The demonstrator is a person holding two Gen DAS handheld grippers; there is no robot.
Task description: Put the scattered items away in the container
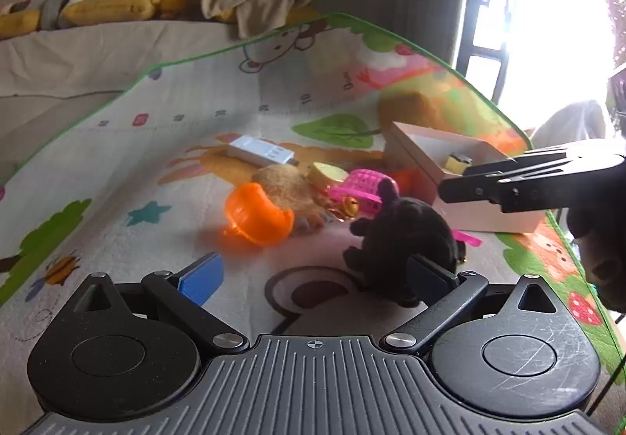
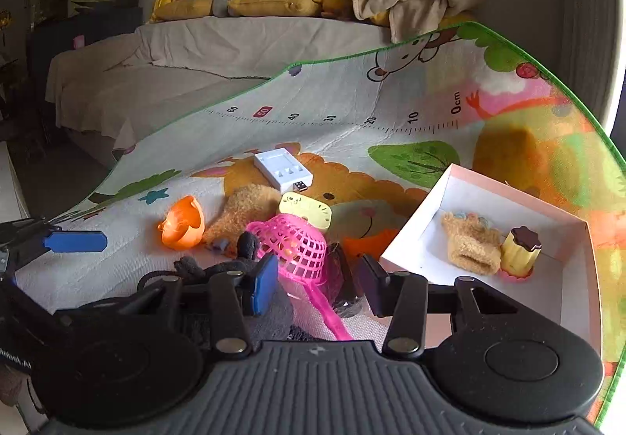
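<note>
On the play mat lie an orange cup, a tan glove, a yellow toy, a pink net scoop, a white charger and a black plush toy. My left gripper is open wide, with the plush just ahead of its right finger. My right gripper hangs over the pink scoop and a dark glossy item, jaws partly apart and gripping nothing. The white box holds a second tan glove and a yellow pudding toy.
A bed with a grey sheet, cushions and stuffed animals runs along the far wall, and the mat's back edge leans against it. A bright window glares at the right. The mat's green border lies close beside the box.
</note>
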